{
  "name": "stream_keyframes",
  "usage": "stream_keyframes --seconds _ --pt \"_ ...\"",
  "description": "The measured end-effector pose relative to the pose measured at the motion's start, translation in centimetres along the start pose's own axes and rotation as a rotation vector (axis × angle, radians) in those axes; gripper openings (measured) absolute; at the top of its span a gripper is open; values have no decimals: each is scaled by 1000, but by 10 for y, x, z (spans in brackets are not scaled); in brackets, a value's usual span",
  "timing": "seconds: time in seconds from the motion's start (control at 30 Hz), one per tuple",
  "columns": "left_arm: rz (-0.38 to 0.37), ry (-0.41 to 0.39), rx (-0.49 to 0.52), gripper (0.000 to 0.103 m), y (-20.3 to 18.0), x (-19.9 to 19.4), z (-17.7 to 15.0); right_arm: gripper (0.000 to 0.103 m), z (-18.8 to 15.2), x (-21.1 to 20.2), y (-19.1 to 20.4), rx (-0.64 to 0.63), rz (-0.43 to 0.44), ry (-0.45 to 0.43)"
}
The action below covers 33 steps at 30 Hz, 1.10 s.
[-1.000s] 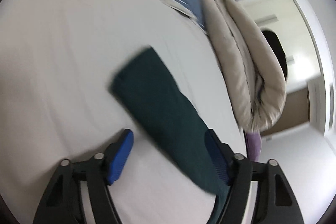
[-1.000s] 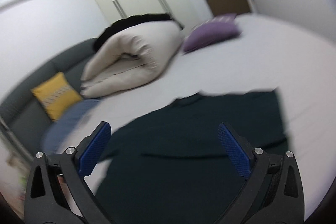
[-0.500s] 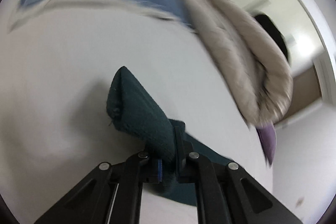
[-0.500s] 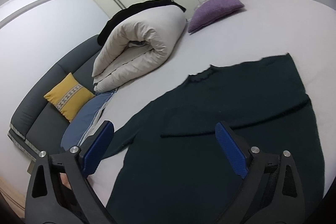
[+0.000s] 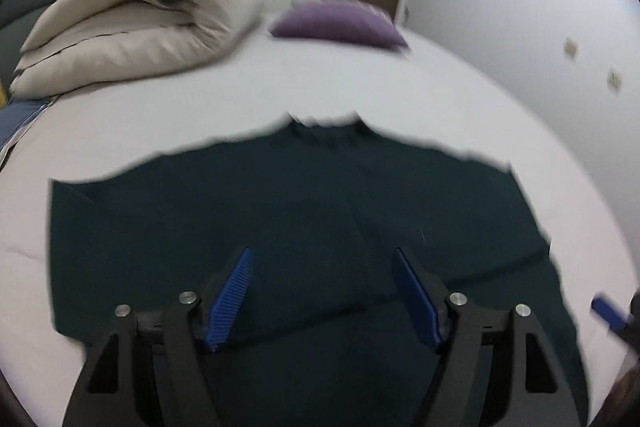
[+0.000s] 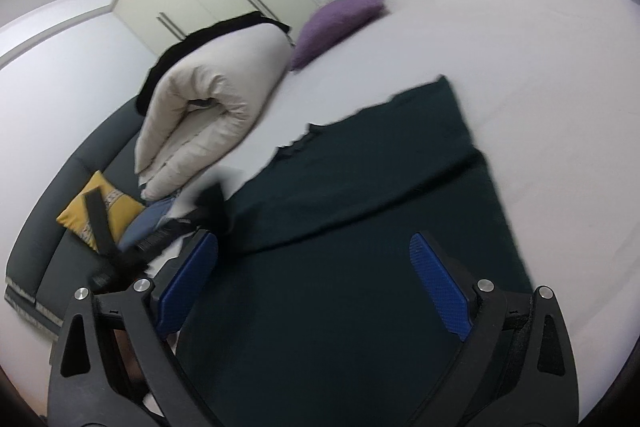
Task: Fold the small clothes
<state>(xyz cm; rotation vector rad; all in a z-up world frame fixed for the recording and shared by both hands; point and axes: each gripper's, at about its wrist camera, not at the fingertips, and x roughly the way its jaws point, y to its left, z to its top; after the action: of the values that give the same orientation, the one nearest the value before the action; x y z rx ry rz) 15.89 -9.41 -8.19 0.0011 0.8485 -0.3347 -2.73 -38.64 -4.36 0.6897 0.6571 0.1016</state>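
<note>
On the bed (image 5: 460, 99) the sweater (image 5: 304, 211) lies flat, sleeves folded in, so I hover my left tool (image 5: 322, 291), jaws opening and empty, and my wide-open right tool (image 6: 316, 287) above it.

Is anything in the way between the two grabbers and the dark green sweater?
Nothing visible. The left gripper, jaws opening and empty, and the right gripper hang right over the sweater. The rolled duvet lies off beyond it.

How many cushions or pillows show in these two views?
2. A purple pillow lies on the bed beyond the rolled duvet; a yellow cushion sits on the grey sofa. Others may be hidden behind the duvet.
</note>
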Motion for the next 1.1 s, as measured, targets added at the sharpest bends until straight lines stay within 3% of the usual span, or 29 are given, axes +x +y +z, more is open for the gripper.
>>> stream_keyframes --seconds 0.13,0.3,0.37,0.5,0.67,0.7,0.73,0.8,0.97,1.1 --pt "-58 10 -79 82 21 -14 -17 98 4 19 -8 -22 -26 50" --pt "-60 -66 -143 84 66 -52 -31 98 18 73 23 -93 31 132" --pt "-51 -87 -218 84 96 -63 -35 91 22 100 47 -137 54 178" --pt "-12 -118 -353 83 159 -72 -40 58 27 173 83 -222 3 301" --pt "33 -141 -427 82 205 -78 -48 50 15 245 95 -286 -154 424" --pt "37 -141 -444 82 213 -77 -49 44 12 249 98 -311 -168 419" --pt "40 -141 -454 82 217 -75 -48 28 10 249 102 -325 -165 400" --pt "58 -141 -475 82 227 -72 -47 10 9 245 111 -347 -161 388" --pt "67 -148 -504 82 237 -64 -38 6 21 205 134 -384 -81 293" --pt "66 -130 -502 82 238 -54 -30 6 43 173 129 -368 -58 233"
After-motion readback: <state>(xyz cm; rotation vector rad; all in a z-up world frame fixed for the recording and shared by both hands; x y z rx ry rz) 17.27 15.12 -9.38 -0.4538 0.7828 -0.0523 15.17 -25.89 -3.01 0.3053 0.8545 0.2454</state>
